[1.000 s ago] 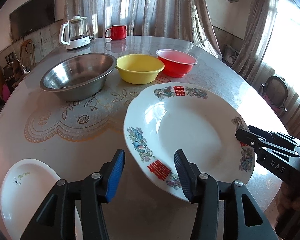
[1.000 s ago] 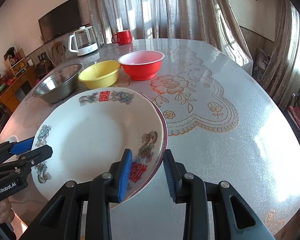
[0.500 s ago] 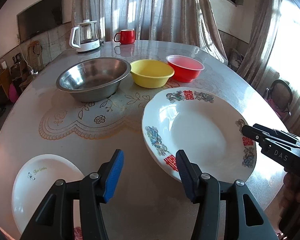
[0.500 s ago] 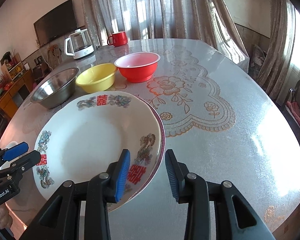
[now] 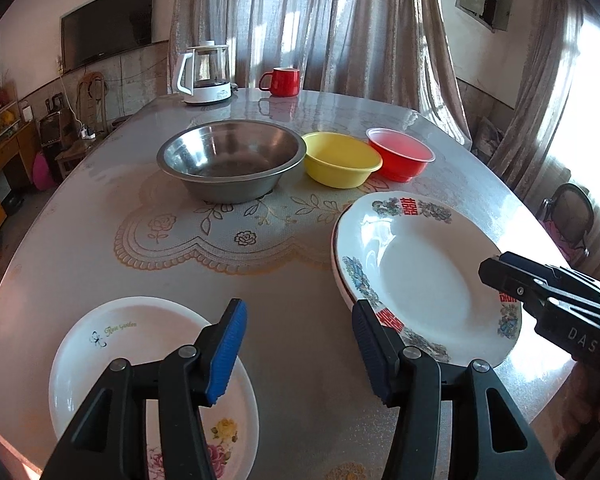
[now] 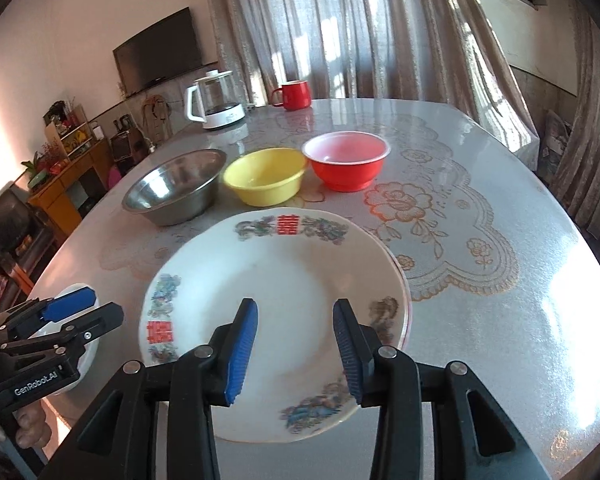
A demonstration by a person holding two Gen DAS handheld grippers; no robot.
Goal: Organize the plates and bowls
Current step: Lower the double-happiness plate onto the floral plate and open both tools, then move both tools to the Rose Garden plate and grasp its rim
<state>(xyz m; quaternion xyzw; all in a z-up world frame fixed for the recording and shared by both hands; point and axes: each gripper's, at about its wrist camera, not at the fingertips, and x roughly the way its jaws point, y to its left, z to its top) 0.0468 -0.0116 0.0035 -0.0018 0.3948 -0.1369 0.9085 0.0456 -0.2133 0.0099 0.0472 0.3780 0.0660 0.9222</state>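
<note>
A large white plate with red characters and floral rim (image 5: 420,276) (image 6: 276,300) lies on another plate whose rim shows beneath it, at the table's near right. A small white flowered plate (image 5: 140,344) lies at the near left. My left gripper (image 5: 296,340) is open and empty above the table between the two plates. My right gripper (image 6: 294,344) is open and empty above the large plate's near edge. A steel bowl (image 5: 232,160), a yellow bowl (image 5: 340,158) and a red bowl (image 5: 400,152) stand in a row behind.
A white kettle (image 5: 206,76) and a red mug (image 5: 282,80) stand at the table's far edge (image 5: 340,94). A chair (image 5: 572,216) stands past the table's right side. A floral mat (image 5: 228,224) covers the table's middle.
Both grippers have drawn back and up from the large plate, and the right one has opened wider. The left gripper has shifted left, toward the small plate. The large plate lies still.
</note>
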